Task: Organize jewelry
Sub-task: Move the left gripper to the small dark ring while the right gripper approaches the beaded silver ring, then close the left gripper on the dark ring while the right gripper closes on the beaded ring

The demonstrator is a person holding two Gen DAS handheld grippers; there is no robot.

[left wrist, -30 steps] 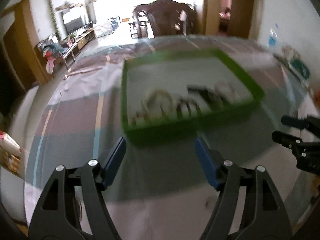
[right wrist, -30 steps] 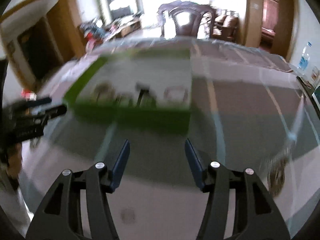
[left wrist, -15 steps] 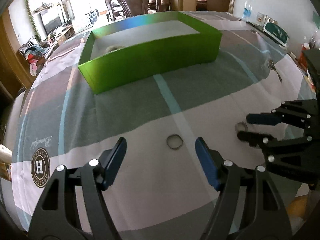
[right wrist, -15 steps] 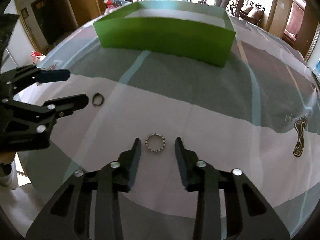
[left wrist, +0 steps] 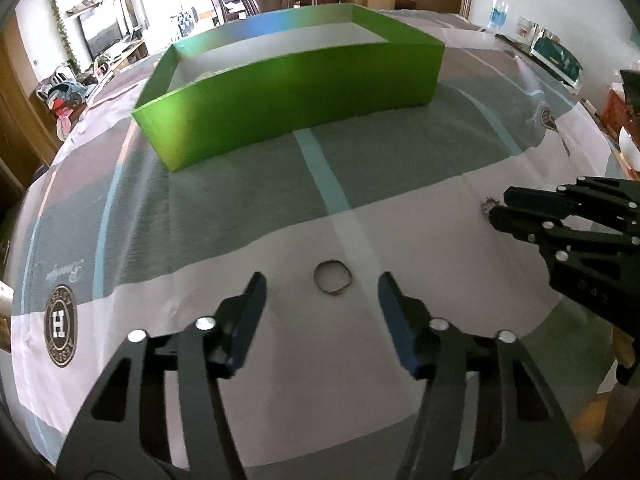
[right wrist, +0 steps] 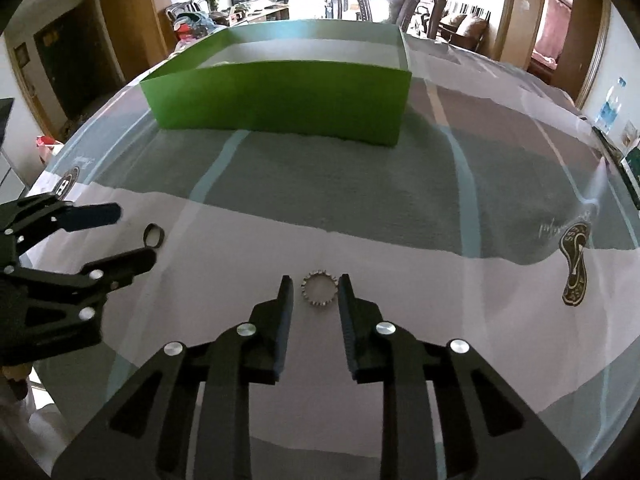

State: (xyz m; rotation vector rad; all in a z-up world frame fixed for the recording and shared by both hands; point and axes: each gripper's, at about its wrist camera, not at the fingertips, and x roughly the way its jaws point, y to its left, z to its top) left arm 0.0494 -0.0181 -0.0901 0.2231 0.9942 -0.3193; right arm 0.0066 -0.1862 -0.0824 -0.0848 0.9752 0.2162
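Your right gripper (right wrist: 316,282) has a small silver ring with a toothed, crown-like edge (right wrist: 319,290) lying flat on the tablecloth (right wrist: 400,280) between its fingertips. The jaws are narrow and closing, with a thin gap on each side of the toothed ring, so the pads do not press it. Your left gripper (left wrist: 320,280) frames a plain thin band ring (left wrist: 332,277), darker and slightly out of round, also flat on the cloth; those jaws stand about half open and are closing, well clear of the band on both sides.

Behind both rings sits the green cardboard box (left wrist: 288,92), open-topped with a pale inside, well apart from them across the grey stripe of the cloth.

The left wrist view shows the right gripper from the side, where only a glint of the toothed ring peeks past its fingertips, and a pale heap just over the box's near wall that you cannot identify. The right wrist view shows the toothed edge clearly, and the band ring as a dark loop between the left gripper's fingers (right wrist: 96,216).
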